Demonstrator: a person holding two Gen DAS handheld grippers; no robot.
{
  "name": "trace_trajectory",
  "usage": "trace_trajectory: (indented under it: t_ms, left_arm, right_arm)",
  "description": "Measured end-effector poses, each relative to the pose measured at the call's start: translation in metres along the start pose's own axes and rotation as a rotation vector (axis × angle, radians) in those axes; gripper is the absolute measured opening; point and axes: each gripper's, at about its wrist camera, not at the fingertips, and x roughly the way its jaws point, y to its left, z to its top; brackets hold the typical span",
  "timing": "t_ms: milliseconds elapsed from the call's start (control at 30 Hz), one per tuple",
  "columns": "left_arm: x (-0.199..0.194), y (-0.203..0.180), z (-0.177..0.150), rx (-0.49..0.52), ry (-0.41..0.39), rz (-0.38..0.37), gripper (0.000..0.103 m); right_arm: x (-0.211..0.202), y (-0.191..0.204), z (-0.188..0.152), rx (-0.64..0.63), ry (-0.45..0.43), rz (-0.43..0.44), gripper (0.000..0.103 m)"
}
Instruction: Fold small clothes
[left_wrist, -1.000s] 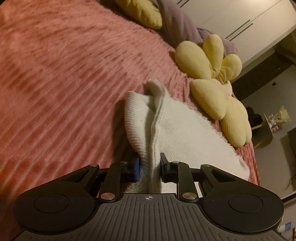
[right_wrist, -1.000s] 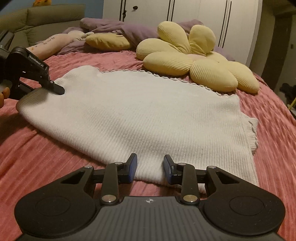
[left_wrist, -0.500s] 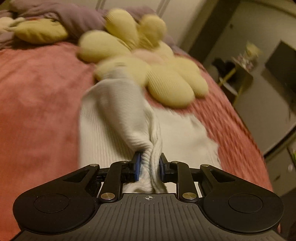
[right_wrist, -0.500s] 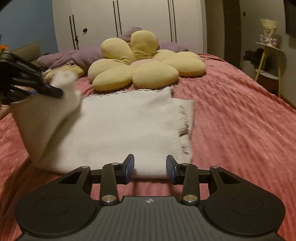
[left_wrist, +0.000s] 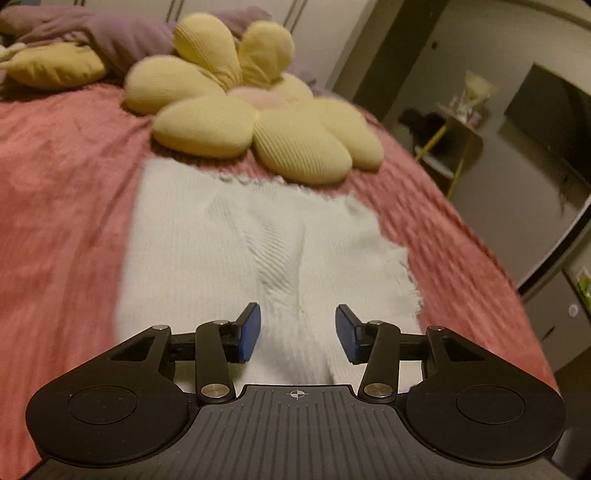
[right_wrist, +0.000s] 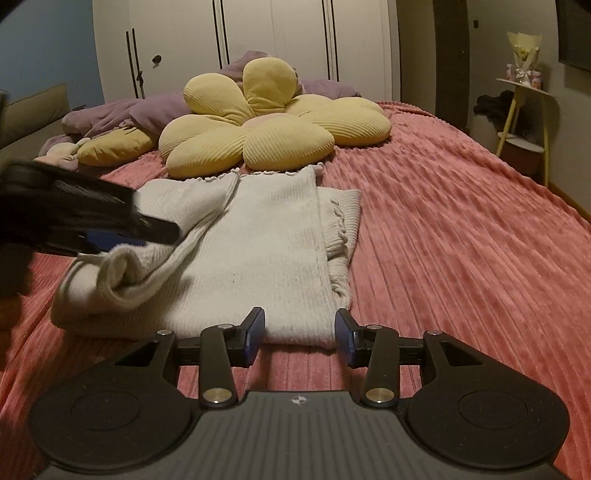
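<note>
progress: I'm judging one side fold as done – left side of the white knit top is lying over its middle, bunched rather than flat at the near left corner.
remaining: I'm still needing to smooth that flap, then probably fold the right sleeve in and halve the length.
garment: lying on the pink bed cover, far hem just beside the yellow flower cushion.
left tongs: standing apart, jaws have just been opening; fabric below and between, pads not pressing.
right tongs: apart, also opening, hovering at the near hem, gripping nothing.
change: a second ago I was clamping the left edge and carrying it across; now it's dropped.
</note>
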Motion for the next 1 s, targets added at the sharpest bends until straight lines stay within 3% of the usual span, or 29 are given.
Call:
trace_trajectory:
  t_ms: [133, 200, 300, 433, 600, 667, 767, 867, 1000]
  left_arm:
    - [-0.033, 0.016, -0.006, -0.034, -0.085, 0.066, 0.05]
    - [-0.037, 0.024, -0.01, -0.048, -0.091, 0.119, 0.05]
    - [-0.028, 0.038, -0.017, -0.074, -0.026, 0.187, 0.05]
    - [-0.01, 0.041, -0.025, -0.062, 0.031, 0.222, 0.052]
    - [0.002, 0.023, -0.034, 0.065, 0.055, 0.283, 0.067]
    - [0.002, 0.024, -0.035, 0.073, 0.051, 0.286, 0.07]
    - [-0.014, 0.039, -0.032, -0.035, 0.03, 0.221, 0.076]
    - [-0.036, 0.054, -0.034, -0.124, -0.021, 0.218, 0.078]
    - [-0.053, 0.061, -0.042, -0.109, -0.05, 0.252, 0.083]
  right_arm:
    - [-0.001, 0.0, 0.0, 0.006, -0.004, 0.005, 0.041]
    - [-0.002, 0.003, 0.001, 0.002, -0.012, 0.008, 0.041]
    - [-0.003, 0.009, 0.003, -0.008, -0.013, 0.015, 0.041]
    - [-0.001, 0.02, 0.007, -0.042, -0.017, 0.022, 0.041]
    - [0.025, 0.024, 0.006, -0.086, 0.065, -0.014, 0.044]
    - [0.03, 0.026, 0.005, -0.122, 0.076, -0.015, 0.046]
    - [0.025, 0.03, 0.012, -0.146, 0.086, -0.013, 0.048]
    - [0.011, 0.025, 0.022, -0.075, 0.047, 0.066, 0.065]
    - [0.016, 0.023, 0.041, 0.068, 0.061, 0.229, 0.067]
